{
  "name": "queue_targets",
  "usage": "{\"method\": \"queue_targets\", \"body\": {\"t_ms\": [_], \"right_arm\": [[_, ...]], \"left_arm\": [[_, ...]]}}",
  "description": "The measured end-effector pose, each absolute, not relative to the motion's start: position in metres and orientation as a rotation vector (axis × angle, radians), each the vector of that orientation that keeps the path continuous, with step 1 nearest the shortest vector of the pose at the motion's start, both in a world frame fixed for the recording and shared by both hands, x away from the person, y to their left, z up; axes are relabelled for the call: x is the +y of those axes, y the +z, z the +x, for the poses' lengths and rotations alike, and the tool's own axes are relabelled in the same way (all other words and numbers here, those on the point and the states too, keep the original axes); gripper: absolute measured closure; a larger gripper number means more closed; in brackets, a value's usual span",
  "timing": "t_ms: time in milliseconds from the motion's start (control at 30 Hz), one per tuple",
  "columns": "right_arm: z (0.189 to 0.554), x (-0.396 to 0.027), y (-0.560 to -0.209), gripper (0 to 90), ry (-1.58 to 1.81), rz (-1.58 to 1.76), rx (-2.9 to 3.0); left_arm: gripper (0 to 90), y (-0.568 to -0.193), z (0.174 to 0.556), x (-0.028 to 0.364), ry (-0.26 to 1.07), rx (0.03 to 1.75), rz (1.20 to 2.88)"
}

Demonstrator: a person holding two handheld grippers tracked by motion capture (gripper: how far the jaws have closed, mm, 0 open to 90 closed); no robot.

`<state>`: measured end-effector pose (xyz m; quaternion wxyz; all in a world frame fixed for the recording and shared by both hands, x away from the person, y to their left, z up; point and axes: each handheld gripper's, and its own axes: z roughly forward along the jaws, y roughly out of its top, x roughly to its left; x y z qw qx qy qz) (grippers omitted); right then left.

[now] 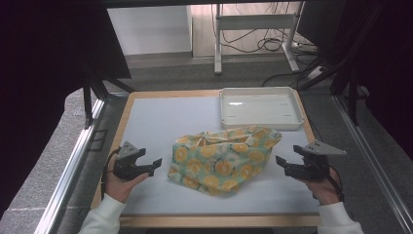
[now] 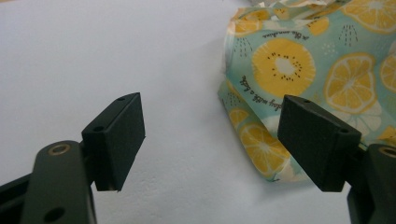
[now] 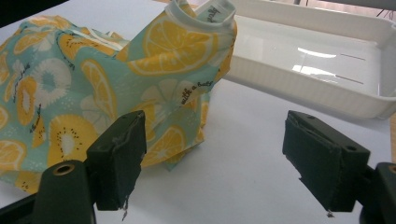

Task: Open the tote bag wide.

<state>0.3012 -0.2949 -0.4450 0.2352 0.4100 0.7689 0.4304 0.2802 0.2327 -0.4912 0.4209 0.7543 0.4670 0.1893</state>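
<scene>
On the white mat [image 1: 160, 117] a crumpled lemon-print cloth [image 1: 221, 158] lay at the middle, just in front of the white tray [image 1: 259, 108], my left gripper [image 1: 155, 166] left of the cloth, wide open, holding nothing, my right gripper [image 1: 281, 165] right of the cloth, wide open too, clear of the fabric.

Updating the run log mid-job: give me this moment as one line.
left tool: open, beside cloth | right tool: open, beside cloth | lemon-print cloth: crumpled mid-table, untouched | white tray: empty, behind cloth
</scene>
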Motion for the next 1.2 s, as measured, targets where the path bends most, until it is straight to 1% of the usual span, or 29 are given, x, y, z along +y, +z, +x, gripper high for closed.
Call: {"method": "queue_targets", "body": {"t_ms": [1000, 1200], "right_arm": [[0.302, -0.286, -0.457, 23.3, 1.15, 1.116, 2.141], [0.302, -0.287, -0.46, 24.0, 1.162, 1.115, 2.145]], "left_arm": [[23.4, -0.491, 0.279, 0.232, 0.456, 1.175, 1.897], [24.9, -0.489, 0.28, 0.232, 0.449, 1.19, 1.892]]}}
